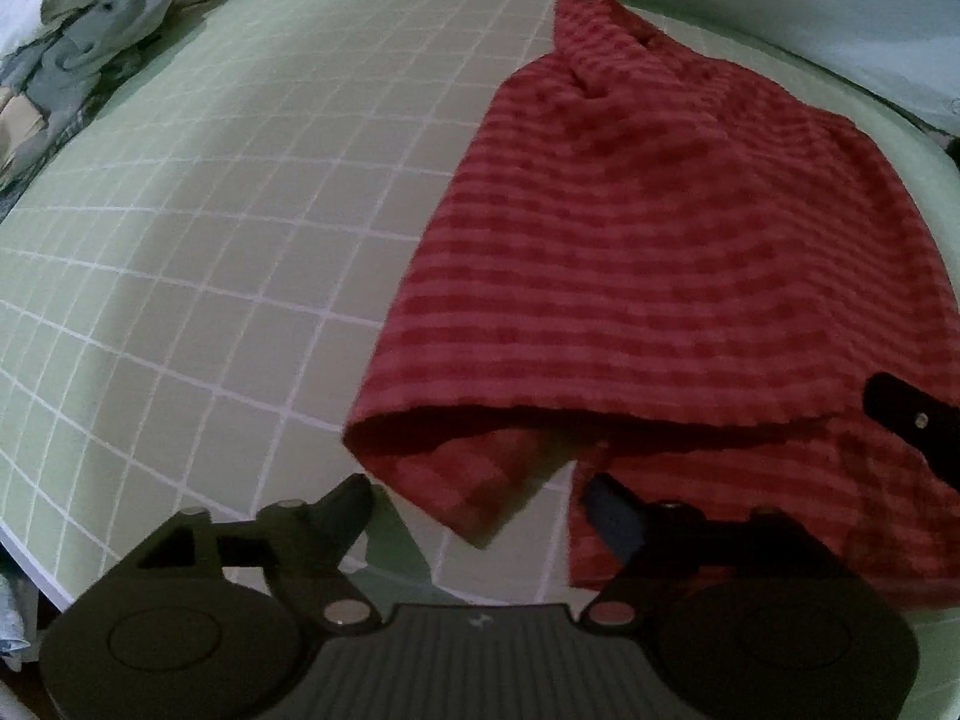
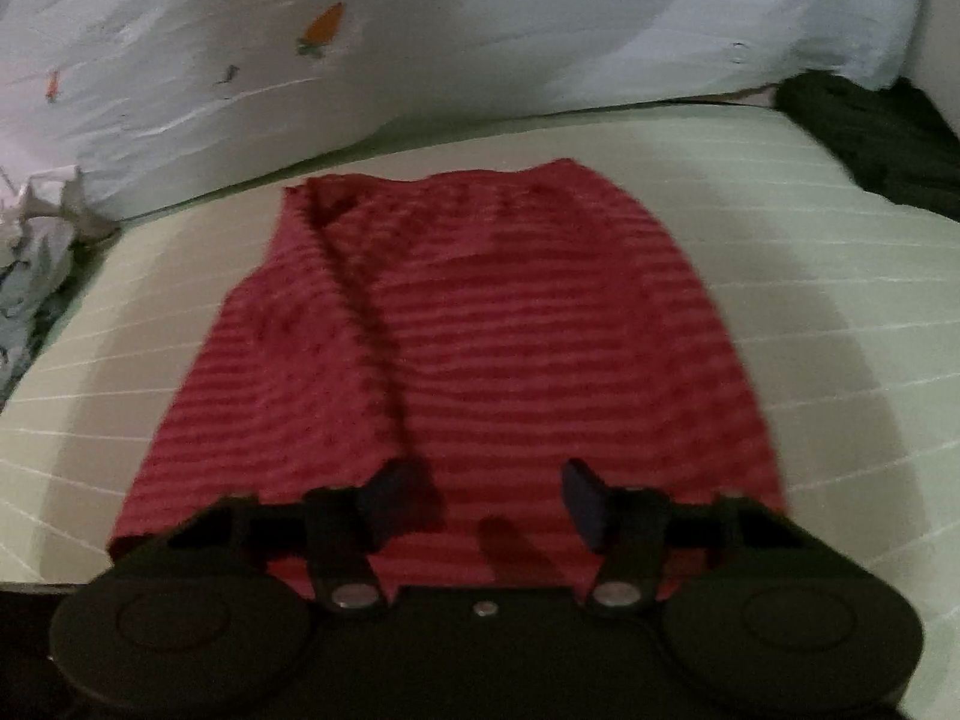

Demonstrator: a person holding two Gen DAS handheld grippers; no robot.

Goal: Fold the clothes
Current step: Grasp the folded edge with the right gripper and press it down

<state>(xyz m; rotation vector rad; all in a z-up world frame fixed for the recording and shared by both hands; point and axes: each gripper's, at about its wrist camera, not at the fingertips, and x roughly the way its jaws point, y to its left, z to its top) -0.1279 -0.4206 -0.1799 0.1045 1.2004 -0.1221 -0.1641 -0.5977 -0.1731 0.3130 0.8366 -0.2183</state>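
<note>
A red striped garment [image 1: 648, 252] lies folded on the green gridded mat [image 1: 240, 210], its near edge doubled over into a loose fold. My left gripper [image 1: 480, 498] is open and empty, just in front of that near fold, one finger on each side of the hanging corner. The other gripper's finger [image 1: 906, 420] rests on the cloth at the right edge. In the right wrist view the garment [image 2: 480, 324] lies lengthways ahead with a ridge down its left side. My right gripper [image 2: 486, 486] is open over its near edge, holding nothing.
A heap of grey and white clothes [image 1: 78, 42] lies at the mat's far left corner. A pale sheet with small carrot prints [image 2: 420, 30] runs behind the mat. A dark garment [image 2: 882, 138] lies at the far right. The mat's near edge [image 1: 36, 558] drops off at the left.
</note>
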